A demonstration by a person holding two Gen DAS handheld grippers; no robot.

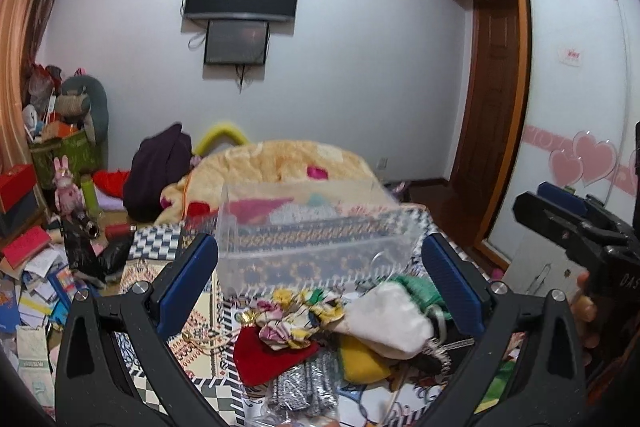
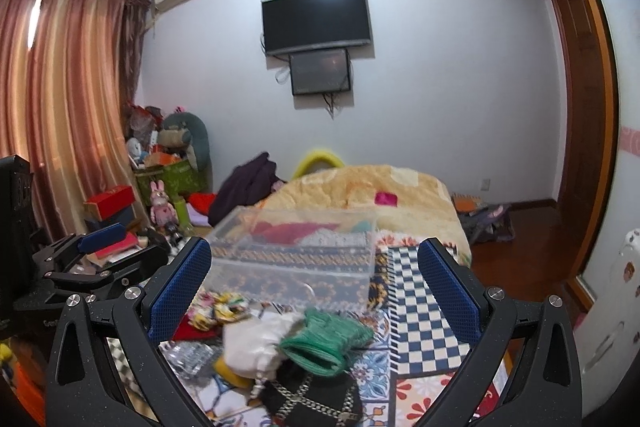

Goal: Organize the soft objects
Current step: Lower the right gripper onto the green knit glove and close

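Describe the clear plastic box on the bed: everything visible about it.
The clear plastic box is a rectangular, see-through bin that looks like rigid plastic, upright, with no lid visible. It sits on the patterned bedspread, beyond the pile of soft items. Through its walls show something red, something teal and a grey-white piece, seemingly inside. Neither the left gripper nor the right gripper touches it; both are open and empty.
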